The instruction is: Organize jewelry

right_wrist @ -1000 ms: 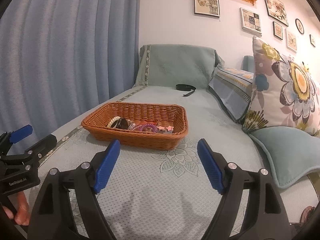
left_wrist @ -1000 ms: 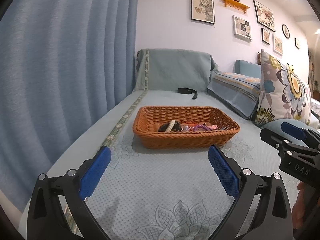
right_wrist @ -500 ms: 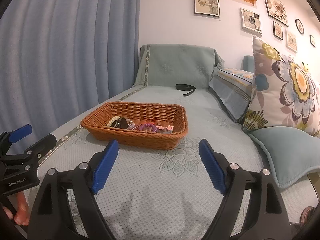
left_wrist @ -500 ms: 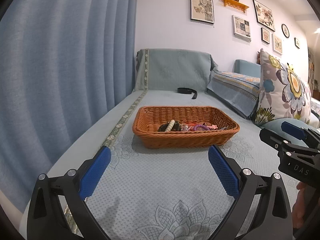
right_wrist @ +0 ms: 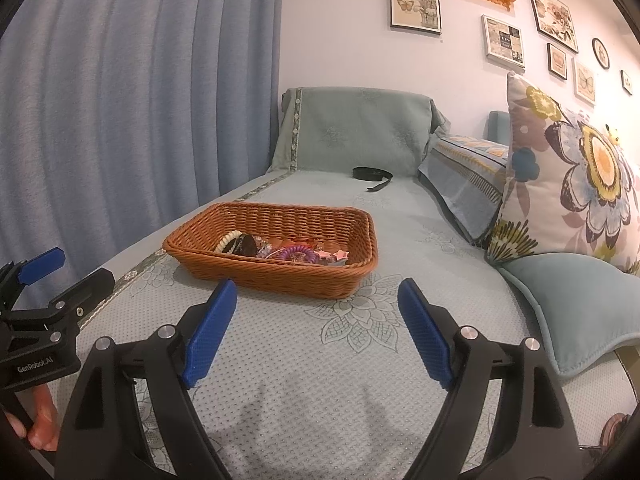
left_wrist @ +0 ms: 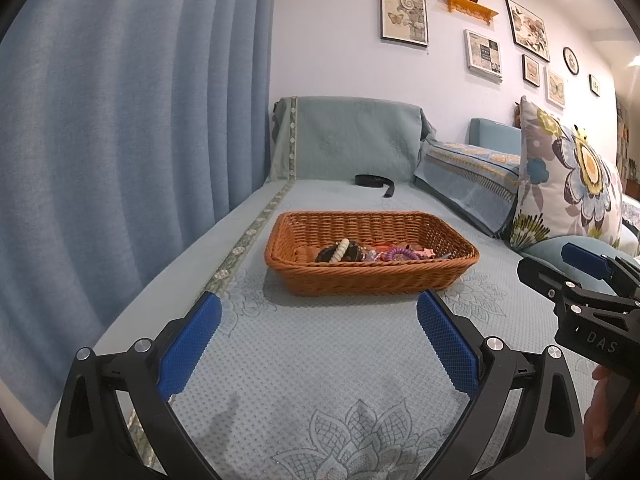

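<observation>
Left tool [left_wrist: 318, 312]: jaws wide, nothing between the blue pads [left_wrist: 188, 344], poised above the sofa cover [left_wrist: 340, 360], short of the basket [left_wrist: 372, 276]. Right tool [right_wrist: 316, 300]: jaws wide too, nothing held, likewise above the cover and short of the basket's near wall.

Basket: orange wicker, rectangular, resting flat on the cover, straight ahead of the left tool and ahead and slightly left of the right tool. Jewelry [left_wrist: 360, 254] heaped inside along the near wall: a cream beaded loop [left_wrist: 342, 249] leaning on a dark round piece [left_wrist: 330, 255], a purple coil [left_wrist: 396, 255] just to their right, a pink star [right_wrist: 340, 255] farther right. Smaller pieces between these too tangled to tell apart.

Black strap [left_wrist: 374, 182] lying on the cover well behind the basket, near the draped backrest [left_wrist: 352, 140]. Blue curtain [left_wrist: 120, 120] along the left edge of the sofa. Floral pillow [right_wrist: 572, 168] upright on the right, a plain blue cushion [right_wrist: 572, 304] in front of it. Framed pictures [left_wrist: 404, 16] and a small orange shelf [left_wrist: 470, 6] on the wall.

Right tool also seen at the right edge of the left view, left tool at the left edge of the right view, both side by side and apart.
</observation>
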Motion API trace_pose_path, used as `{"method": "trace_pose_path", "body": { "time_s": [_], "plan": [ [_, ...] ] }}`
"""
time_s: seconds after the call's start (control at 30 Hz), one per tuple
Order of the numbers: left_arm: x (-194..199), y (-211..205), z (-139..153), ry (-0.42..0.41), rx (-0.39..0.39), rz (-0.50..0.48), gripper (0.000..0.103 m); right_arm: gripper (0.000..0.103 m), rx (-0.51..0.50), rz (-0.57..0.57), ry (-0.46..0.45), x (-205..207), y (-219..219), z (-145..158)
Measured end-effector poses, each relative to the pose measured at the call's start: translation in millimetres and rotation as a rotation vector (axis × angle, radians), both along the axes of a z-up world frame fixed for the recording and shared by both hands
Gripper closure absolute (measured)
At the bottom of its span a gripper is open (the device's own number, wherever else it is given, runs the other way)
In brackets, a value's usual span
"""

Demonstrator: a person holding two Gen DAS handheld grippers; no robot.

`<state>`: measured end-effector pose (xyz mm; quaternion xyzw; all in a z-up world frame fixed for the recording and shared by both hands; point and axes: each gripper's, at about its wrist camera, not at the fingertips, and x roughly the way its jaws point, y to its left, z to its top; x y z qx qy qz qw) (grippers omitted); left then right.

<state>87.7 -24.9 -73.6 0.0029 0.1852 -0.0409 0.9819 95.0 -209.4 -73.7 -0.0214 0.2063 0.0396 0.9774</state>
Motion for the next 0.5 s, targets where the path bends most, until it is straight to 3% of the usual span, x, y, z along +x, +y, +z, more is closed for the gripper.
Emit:
{"method": "trace_pose_path", "body": {
  "time_s": [0.5],
  "plan": [
    [-0.1,-2.6,0.5,-0.002,0.013,-0.004,0.008,0.022,0.003,0.004,0.007,1.2,-1.6,-0.5]
  ]
}}
